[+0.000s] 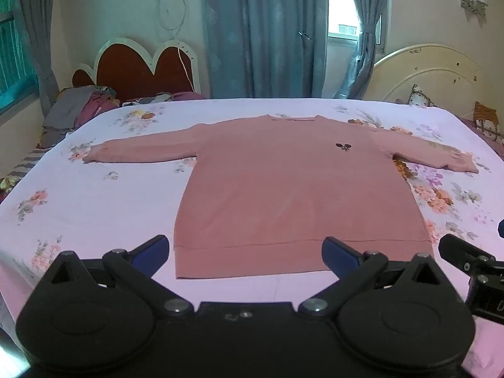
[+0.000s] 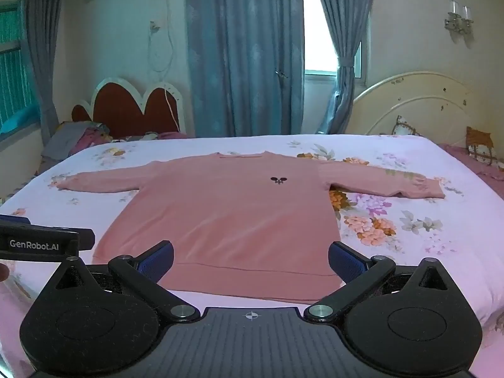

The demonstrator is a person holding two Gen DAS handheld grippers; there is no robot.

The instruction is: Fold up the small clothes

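A pink long-sleeved sweater (image 1: 283, 186) lies flat on the bed, front up, both sleeves spread out, hem nearest me. It has a small black emblem (image 1: 343, 147) on the chest. It also shows in the right wrist view (image 2: 233, 217). My left gripper (image 1: 247, 252) is open and empty, hovering just short of the hem. My right gripper (image 2: 250, 260) is open and empty, also over the hem, to the right of the left one. The left gripper's side shows in the right wrist view (image 2: 41, 242).
The bed has a white floral sheet (image 1: 94, 208). A red heart-shaped headboard (image 1: 141, 69) with piled clothes (image 1: 78, 107) stands at the far left. A cream headboard (image 1: 434, 75) and pillows (image 1: 485, 119) are at the right. Blue curtains (image 1: 261, 31) hang behind.
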